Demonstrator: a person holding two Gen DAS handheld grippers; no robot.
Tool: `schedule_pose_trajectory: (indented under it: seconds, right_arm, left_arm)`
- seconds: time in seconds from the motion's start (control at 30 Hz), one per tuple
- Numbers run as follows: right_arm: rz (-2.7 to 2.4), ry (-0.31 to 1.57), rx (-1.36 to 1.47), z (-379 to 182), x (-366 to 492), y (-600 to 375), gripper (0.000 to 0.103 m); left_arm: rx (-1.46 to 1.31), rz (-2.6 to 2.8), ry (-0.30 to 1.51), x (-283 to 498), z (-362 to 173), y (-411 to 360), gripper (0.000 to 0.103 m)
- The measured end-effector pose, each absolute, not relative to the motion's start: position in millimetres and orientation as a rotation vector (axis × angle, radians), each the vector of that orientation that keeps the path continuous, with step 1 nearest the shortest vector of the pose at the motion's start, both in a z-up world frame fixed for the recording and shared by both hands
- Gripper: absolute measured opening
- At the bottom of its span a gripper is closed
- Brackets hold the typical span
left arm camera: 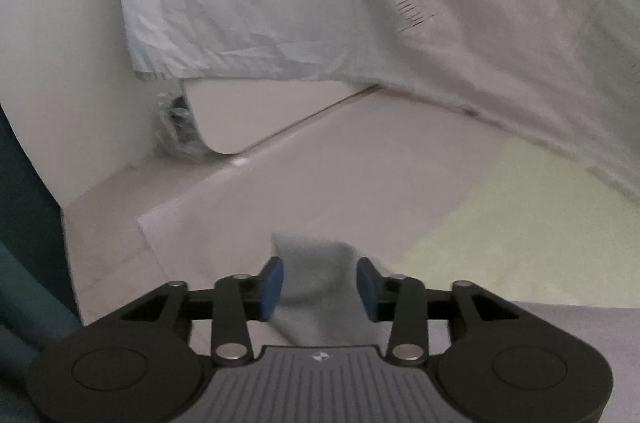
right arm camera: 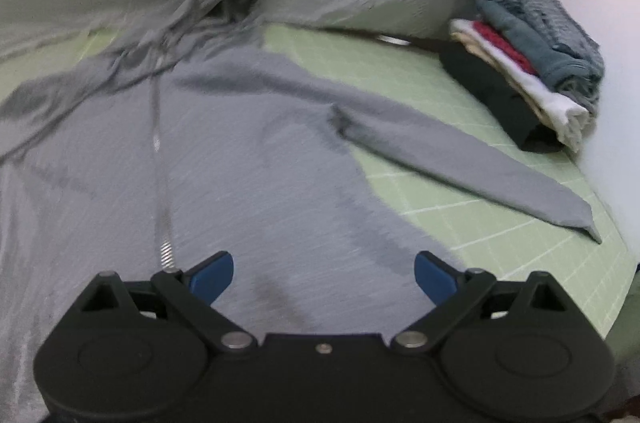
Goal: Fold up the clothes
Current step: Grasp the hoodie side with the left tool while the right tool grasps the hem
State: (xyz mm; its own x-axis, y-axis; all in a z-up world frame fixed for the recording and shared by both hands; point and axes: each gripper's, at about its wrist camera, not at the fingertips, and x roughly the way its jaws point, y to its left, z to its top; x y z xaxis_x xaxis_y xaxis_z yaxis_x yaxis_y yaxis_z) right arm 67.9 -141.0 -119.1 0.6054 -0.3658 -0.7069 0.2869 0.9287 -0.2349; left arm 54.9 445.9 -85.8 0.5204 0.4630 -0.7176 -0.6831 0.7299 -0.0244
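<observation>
- A fold of the grey knit hooded top [right arm camera: 248, 159] sits between my left fingers [left arm camera: 320, 289], blue pads parted, not pressing.
- My right fingers [right arm camera: 324, 281] gape wide above its body, spread over the green gridded mat [right arm camera: 480, 219].

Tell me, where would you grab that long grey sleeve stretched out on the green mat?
Probably near the cuff end of the sleeve. It lies flat and narrow on the green mat, pointing away from the body of the grey top with bare mat on both sides. I would come from above, jaws straddling its width, then carry it back over the top.
</observation>
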Motion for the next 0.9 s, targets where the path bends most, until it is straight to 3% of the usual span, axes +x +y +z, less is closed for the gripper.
schedule_pose_trajectory:
  seconds: [0.1,0.4,0.57,0.8,0.87,0.9]
  right_arm:
    - [-0.368,0.804,-0.047,-111.2,56.3,-169.6,0.098]
    - [-0.2,0.838,0.131,-113.7,31.1,-256.3,0.097]
    - [-0.022,0.888,0.287,-123.5,35.6,-290.7,0.088]
    - [0.193,0.983,0.424,-140.8,43.9,-314.5,0.079]
    - [0.255,1.003,0.449,-145.3,42.3,-318.4,0.074]
    - [0.286,1.014,0.464,-147.6,41.2,-319.9,0.063]
  left_arm:
    - [-0.357,0.515,0.779,47.4,-86.1,402.6,0.055]
    - [-0.486,-0.046,0.994,29.7,-129.8,235.6,0.063]
    - [-0.411,-0.139,1.127,11.8,-145.2,165.9,0.066]
    - [-0.4,-0.128,1.158,-4.8,-151.1,127.2,0.066]
    - [-0.42,-0.116,1.16,-9.6,-153.0,122.3,0.065]
    - [-0.427,-0.107,1.156,-12.2,-153.9,119.3,0.062]
